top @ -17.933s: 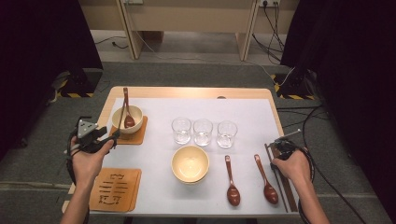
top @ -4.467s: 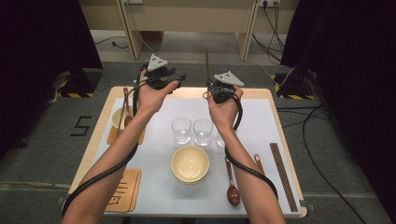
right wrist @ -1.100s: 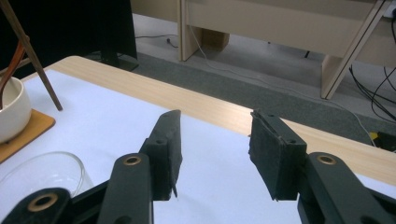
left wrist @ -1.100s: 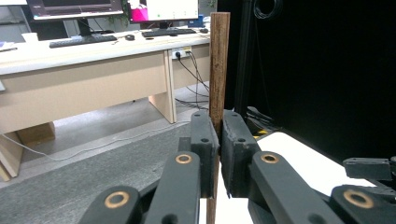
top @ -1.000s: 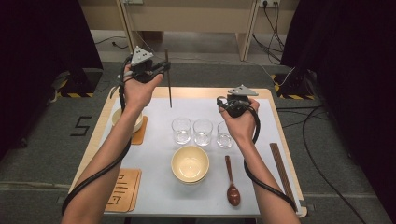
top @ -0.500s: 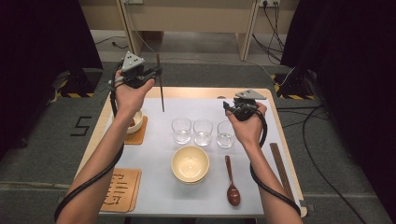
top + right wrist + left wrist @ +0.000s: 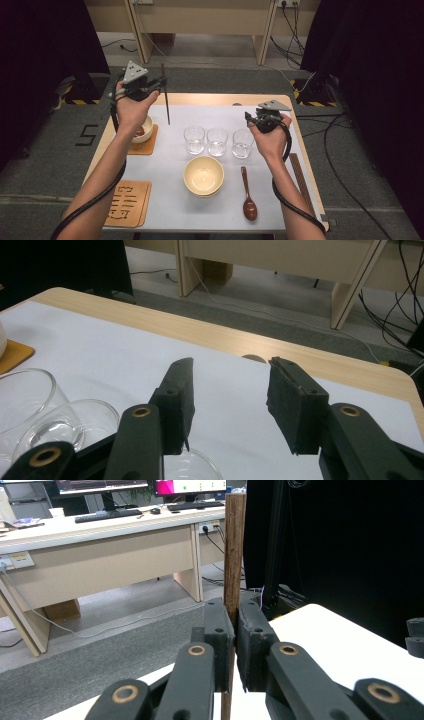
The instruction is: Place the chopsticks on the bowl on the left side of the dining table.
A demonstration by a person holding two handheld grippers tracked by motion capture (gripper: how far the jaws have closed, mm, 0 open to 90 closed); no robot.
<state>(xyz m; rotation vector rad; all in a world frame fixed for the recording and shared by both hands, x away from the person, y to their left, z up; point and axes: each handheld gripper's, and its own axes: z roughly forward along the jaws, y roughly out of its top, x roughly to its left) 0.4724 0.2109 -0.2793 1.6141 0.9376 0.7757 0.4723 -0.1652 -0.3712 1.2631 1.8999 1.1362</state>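
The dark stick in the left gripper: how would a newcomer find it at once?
Start at the table's far-left corner, above the small bowl on its coaster. The left gripper pinches the dark stick there. It alone hangs upright in the air; the spoon lies flat.

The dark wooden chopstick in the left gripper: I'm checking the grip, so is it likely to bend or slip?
The chopstick looks stiff and straight, so bending seems unlikely. The left gripper clamps one narrow spot, so it may pivot. It looks light.
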